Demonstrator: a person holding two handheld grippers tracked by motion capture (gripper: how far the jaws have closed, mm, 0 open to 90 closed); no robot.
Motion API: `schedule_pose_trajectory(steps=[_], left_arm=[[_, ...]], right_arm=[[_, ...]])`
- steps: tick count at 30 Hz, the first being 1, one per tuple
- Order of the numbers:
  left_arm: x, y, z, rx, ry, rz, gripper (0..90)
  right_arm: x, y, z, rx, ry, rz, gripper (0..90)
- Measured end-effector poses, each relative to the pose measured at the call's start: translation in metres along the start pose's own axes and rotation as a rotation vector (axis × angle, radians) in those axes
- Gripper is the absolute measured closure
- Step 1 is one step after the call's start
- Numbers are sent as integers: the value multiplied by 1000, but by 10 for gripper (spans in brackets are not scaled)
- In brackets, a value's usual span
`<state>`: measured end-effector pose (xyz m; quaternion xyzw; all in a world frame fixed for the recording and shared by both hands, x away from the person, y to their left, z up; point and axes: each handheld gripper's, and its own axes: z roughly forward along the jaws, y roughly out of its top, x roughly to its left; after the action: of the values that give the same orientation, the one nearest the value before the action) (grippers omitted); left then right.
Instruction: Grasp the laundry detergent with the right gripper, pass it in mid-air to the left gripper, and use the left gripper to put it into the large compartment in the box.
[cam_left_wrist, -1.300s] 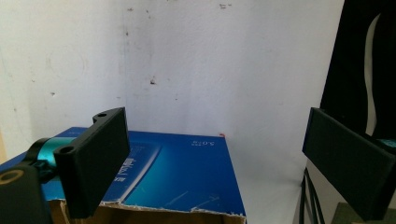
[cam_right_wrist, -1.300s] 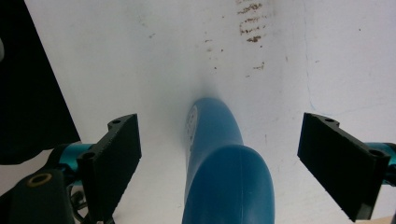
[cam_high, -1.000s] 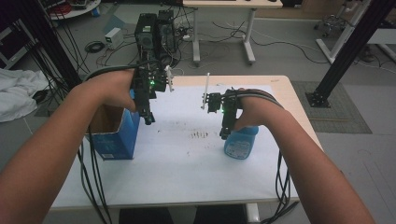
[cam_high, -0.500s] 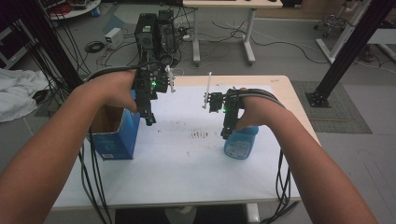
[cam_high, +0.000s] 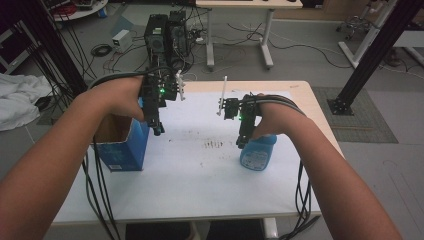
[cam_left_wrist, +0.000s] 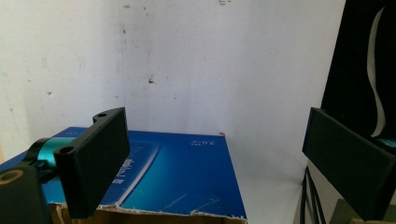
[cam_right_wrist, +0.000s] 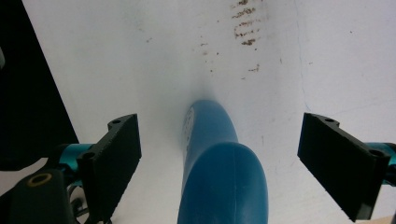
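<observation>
Blue plastic bottle (cam_high: 258, 154), smooth and rounded, lies on its side on the white worktop (cam_high: 200, 175), toward its right half, just right of a patch of brown specks (cam_high: 214, 145). The right hand-held gripper (cam_high: 242, 142) hangs directly over it with its jaws spread wide, one to each side of the bottle's body and touching neither; in the right gripper view the bottle (cam_right_wrist: 219, 172) sits centred in the gap. The left hand-held gripper (cam_high: 158, 131) is also wide open and holds nothing, poised above the near edge of an open blue cardboard box (cam_high: 122, 150) that stands at the left of the worktop, well apart from the bottle.

The bottle looks light and fairly stiff, though thin walls may give a little under pressure. Its glossy, curved skin is likely to be slippery, and lying down it could roll sideways if nudged by one jaw first. The best hold is probably across the middle of the body, where the sides are closest to parallel, closing evenly from both sides.
</observation>
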<state>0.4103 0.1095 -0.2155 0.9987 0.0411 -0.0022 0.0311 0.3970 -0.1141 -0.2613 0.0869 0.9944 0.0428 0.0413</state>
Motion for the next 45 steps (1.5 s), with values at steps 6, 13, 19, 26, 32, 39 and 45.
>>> schedule_pose_trajectory(steps=[6, 13, 19, 26, 32, 39, 45], left_arm=[[-3, 0, -1, -5, 12, 5, 74], [-7, -4, -1, -25, 18, -1, 74], [-10, -5, 0, -22, 19, -3, 74], [-16, -7, 1, -36, 25, 2, 74], [-18, -10, 1, -40, 26, -4, 74], [-18, -11, 3, -36, 26, -7, 74], [-17, -10, 5, -33, 20, -10, 74]], right_arm=[[1, -5, -5, -46, 16, 25, 126], [6, -17, -16, -200, 33, 79, 126], [7, -24, -23, -320, 30, 121, 126], [2, -35, -30, -550, 19, 206, 126], [-5, -41, -28, -582, -28, 233, 125], [-17, -63, -30, -656, -72, 309, 125], [-27, -91, -32, -727, -94, 380, 126]])
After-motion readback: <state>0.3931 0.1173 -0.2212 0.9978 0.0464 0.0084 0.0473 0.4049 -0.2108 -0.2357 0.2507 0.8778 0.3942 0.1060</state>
